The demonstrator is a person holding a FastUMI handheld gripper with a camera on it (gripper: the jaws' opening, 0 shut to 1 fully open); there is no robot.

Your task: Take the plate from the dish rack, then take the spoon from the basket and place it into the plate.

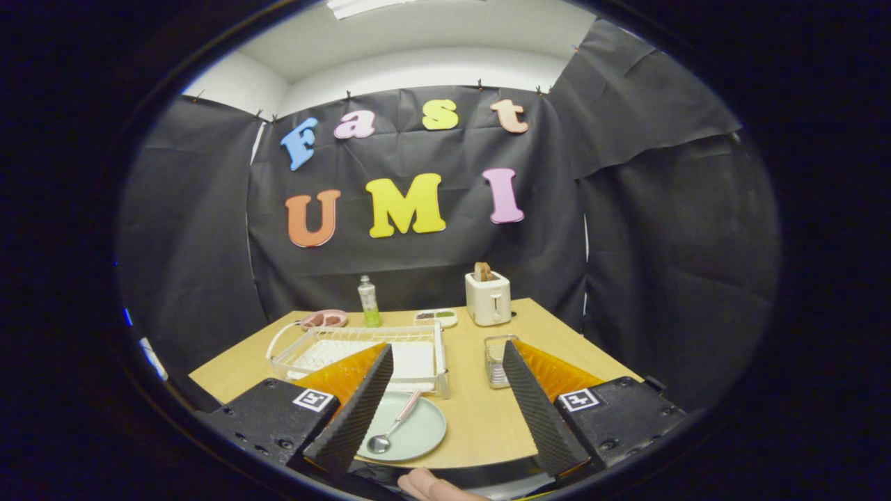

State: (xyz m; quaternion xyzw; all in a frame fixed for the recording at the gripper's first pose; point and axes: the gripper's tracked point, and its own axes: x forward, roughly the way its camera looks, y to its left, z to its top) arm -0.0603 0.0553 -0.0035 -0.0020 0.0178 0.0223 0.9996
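- Fingers of the gripper rise from the bottom of the frame, spread wide with nothing between them; a fingertip of the person's hand peeks in at the very bottom centre
- Lower left of centre, just inside the left finger: the plate lies flat on the table, near its front edge; the spoon rests in it, bowl toward the camera, handle pointing back toward the dish rack
- Judged from that, both steps look done; the plate is out of the rack and the spoon is in it; nothing appears left but to draw away
- Left of centre, beyond the plate: the white wire dish rack, with no plate standing in it; behind it a pink dish and a green bottle
- Centre: a small tray with dark contents
- Right of centre: a clear basket just ahead of the right finger; a cream toaster with bread in its slot further back
- Surface and room: a pale wooden table; black cloth walls all round; white ceiling with a light at the top
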